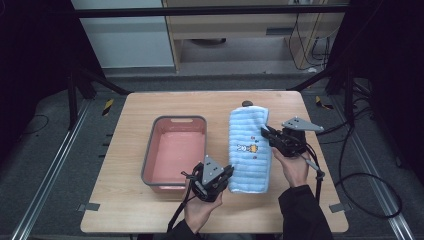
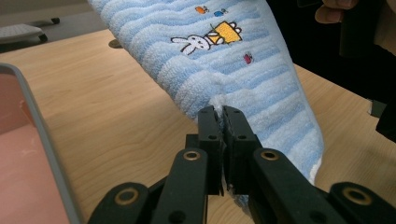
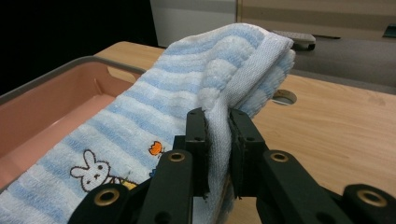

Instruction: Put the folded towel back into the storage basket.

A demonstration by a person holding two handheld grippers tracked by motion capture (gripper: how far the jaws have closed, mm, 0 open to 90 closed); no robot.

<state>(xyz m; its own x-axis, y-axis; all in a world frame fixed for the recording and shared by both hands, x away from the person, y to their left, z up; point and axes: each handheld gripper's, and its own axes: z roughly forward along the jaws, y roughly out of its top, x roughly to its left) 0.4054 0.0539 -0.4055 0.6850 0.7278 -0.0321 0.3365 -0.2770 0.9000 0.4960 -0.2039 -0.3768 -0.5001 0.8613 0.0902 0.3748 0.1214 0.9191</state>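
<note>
- Blue striped towel [image 1: 249, 150] with rabbit embroidery, folded into a long strip, just right of the pink tub [image 1: 148, 165], held partly off the tabletop [image 1: 125, 200].
- Left tool [image 1: 226, 176] clamped shut on the towel's near corner; the left gripper view shows jaws pinching the edge [image 2: 219, 116].
- Right tool [image 1: 265, 132] clamped shut on the towel's right edge, farther from the tub; fabric bunched between jaws [image 3: 217, 121].
- Tub empty, towel not in it.
- Progress guess: grasp done, lift in hand; carrying over and lowering into the tub likely left, then release.
- Dark round hole [image 1: 247, 104] in tabletop beyond the towel's far end.
</note>
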